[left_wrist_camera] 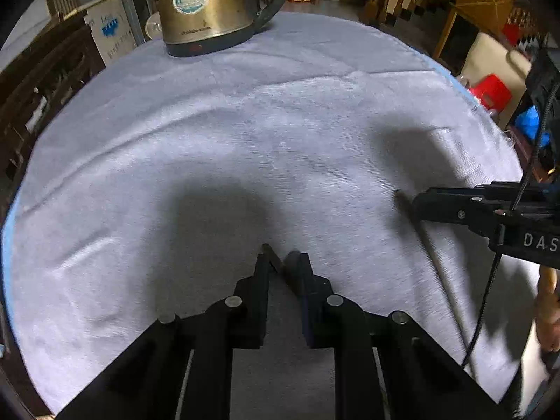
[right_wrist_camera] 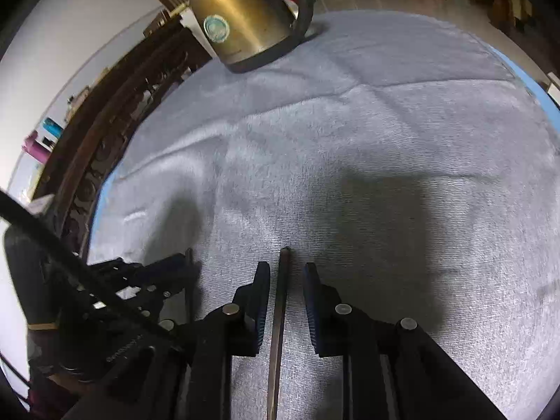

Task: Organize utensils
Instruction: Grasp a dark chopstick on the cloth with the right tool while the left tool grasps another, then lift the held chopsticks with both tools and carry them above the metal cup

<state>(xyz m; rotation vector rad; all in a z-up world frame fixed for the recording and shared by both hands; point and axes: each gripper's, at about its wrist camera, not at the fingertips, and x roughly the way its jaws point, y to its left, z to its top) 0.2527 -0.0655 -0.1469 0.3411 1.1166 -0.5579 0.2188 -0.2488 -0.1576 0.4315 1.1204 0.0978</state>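
Two dark chopsticks lie on a grey towel (left_wrist_camera: 245, 140). One chopstick (left_wrist_camera: 276, 260) sits between the fingers of my left gripper (left_wrist_camera: 282, 262), which are nearly closed around its end. The other chopstick (right_wrist_camera: 280, 315) lies lengthwise between the open fingers of my right gripper (right_wrist_camera: 287, 273), touching neither pad. In the left wrist view this second chopstick (left_wrist_camera: 437, 269) runs under the right gripper (left_wrist_camera: 416, 206) at the right. In the right wrist view the left gripper (right_wrist_camera: 182, 266) is at the lower left with its chopstick (right_wrist_camera: 189, 280).
A brass electric kettle (left_wrist_camera: 206, 7) stands at the far edge of the towel, also in the right wrist view (right_wrist_camera: 245, 24). The towel (right_wrist_camera: 385, 140) covers a round table with a blue rim (left_wrist_camera: 455, 84). Dark wooden furniture (right_wrist_camera: 115, 112) is to the left.
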